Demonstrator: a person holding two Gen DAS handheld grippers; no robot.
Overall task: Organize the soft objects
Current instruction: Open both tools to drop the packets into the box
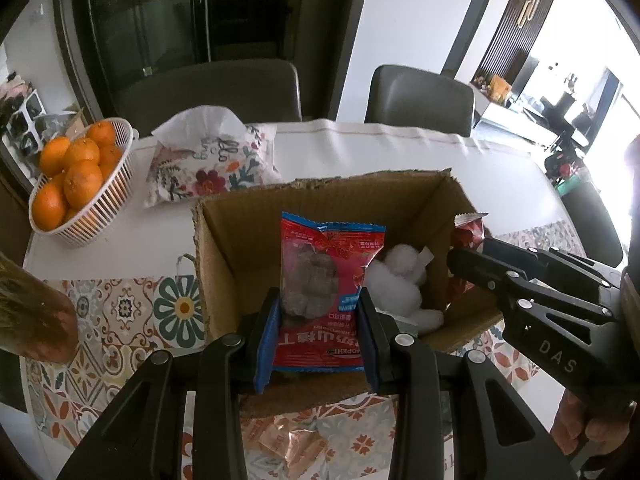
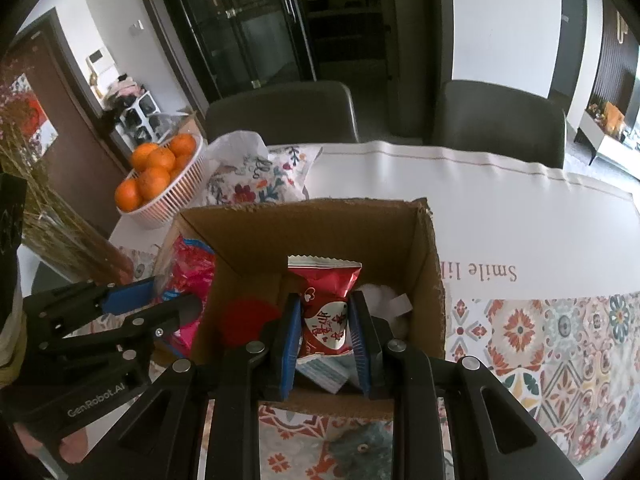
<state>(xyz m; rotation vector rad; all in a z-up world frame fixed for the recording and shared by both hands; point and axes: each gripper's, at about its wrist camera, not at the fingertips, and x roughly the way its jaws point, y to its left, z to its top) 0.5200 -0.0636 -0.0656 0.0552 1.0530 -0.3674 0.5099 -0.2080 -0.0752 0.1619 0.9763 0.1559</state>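
Left claw (image 1: 320, 336) clamped on a red-and-blue snack packet (image 1: 326, 276), held over the open cardboard box (image 1: 320, 196) on the counter (image 1: 420, 152); right claw (image 2: 326, 336) clamped on a smaller red packet (image 2: 326, 304), likewise above the box interior; a white plush toy (image 1: 400, 284) lies inside the box against its right wall; a basket of oranges (image 1: 80, 184) and a floral tissue pouch (image 1: 212, 164) stand beyond the box, apart from it; two grey chairs (image 1: 420, 96) at the counter's far edge.
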